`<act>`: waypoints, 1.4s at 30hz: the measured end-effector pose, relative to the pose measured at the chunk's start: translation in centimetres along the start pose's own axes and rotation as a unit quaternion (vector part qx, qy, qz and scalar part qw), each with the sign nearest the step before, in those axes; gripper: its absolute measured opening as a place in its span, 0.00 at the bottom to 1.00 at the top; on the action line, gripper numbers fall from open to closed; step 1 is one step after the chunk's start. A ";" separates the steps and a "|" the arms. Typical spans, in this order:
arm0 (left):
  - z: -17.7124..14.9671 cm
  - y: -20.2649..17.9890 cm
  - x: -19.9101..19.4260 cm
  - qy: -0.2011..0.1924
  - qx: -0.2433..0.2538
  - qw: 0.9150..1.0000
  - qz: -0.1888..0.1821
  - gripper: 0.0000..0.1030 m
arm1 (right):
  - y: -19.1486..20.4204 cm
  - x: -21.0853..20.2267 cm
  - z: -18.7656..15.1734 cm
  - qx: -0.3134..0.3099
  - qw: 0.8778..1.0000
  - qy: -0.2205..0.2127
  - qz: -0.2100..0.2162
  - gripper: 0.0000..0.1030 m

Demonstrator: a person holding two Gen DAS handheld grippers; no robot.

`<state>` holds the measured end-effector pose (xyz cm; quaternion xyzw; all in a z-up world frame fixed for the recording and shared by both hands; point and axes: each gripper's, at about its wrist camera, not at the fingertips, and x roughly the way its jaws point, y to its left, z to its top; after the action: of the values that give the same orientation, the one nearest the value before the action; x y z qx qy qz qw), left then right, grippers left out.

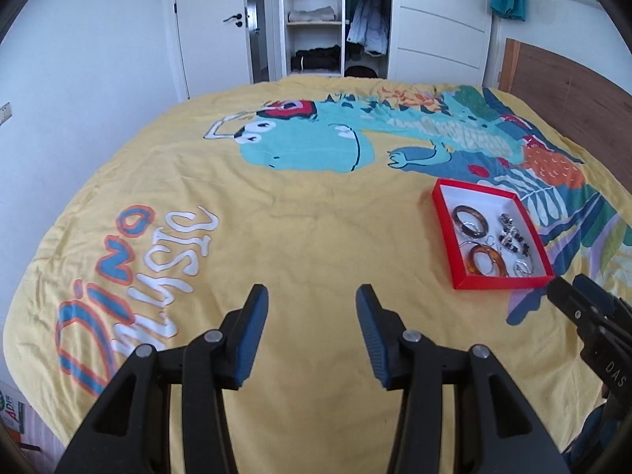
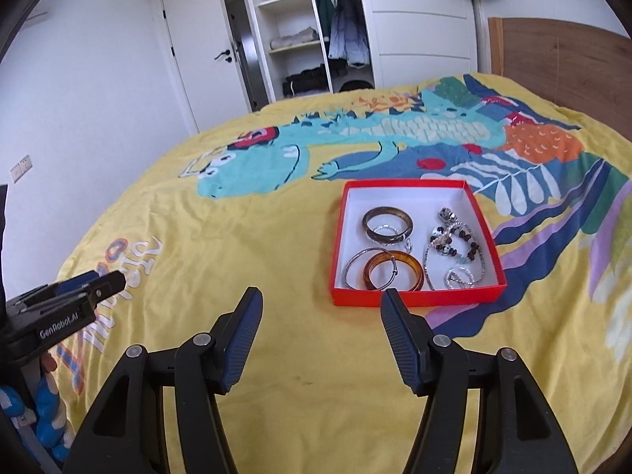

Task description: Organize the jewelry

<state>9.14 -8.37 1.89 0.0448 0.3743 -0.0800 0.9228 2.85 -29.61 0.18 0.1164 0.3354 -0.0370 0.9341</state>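
Observation:
A red box [image 2: 414, 299] with a white inside lies on the yellow bed cover; it also shows in the left wrist view [image 1: 499, 282]. In it lie a dark brown bangle [image 2: 388, 225], an amber bangle [image 2: 395, 275], a thin silver bangle [image 2: 352, 269], a beaded bracelet [image 2: 454, 239] and small silver pieces [image 2: 458, 277]. My right gripper [image 2: 320, 300] is open and empty, just in front of the box's near edge. My left gripper [image 1: 312, 296] is open and empty over bare cover, left of the box.
The yellow bed cover [image 1: 316, 213] carries a dinosaur print and "Dino Music" lettering. A wooden headboard [image 2: 553, 55] is at the right. An open wardrobe [image 2: 304, 27] and a door [image 1: 213, 23] stand beyond the bed. The other gripper shows at each view's side [image 2: 71, 296].

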 end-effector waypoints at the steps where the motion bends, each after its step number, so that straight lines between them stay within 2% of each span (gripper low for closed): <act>1: -0.3 0.2 -1.1 -0.006 -0.001 1.000 0.001 0.43 | 0.2 -0.9 0.0 0.000 1.000 -0.005 0.000 0.68; 3: -0.7 0.4 -3.1 -0.019 -0.003 1.000 0.004 0.43 | 0.6 -2.6 0.1 -0.001 1.000 -0.013 -0.002 0.72; 11: -2.3 1.1 -9.4 -0.062 -0.007 0.998 0.015 0.43 | 2.3 -7.9 -0.4 -0.008 0.999 -0.031 0.007 0.78; 16: -2.9 1.1 -12.1 -0.082 -0.008 0.996 0.018 0.43 | 2.8 -9.9 -1.1 -0.009 0.999 -0.040 0.007 0.97; 18: -3.1 1.1 -13.0 -0.092 -0.008 0.996 0.020 0.43 | 3.0 -10.6 -1.3 -0.010 0.999 -0.044 0.005 1.00; 26: -4.0 1.2 -15.1 -0.109 -0.001 0.994 0.021 0.46 | 3.3 -12.3 -1.9 -0.016 0.998 -0.054 -0.002 1.00; 42: -4.9 1.7 -15.6 -0.107 -0.003 0.994 0.011 0.47 | 4.5 -12.9 -2.7 -0.040 0.998 -0.055 -0.011 1.00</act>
<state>-4.92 -4.21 9.34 0.0378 0.2733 -0.0730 0.9584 -8.13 -24.73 7.19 0.0731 0.2859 -0.0404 0.9546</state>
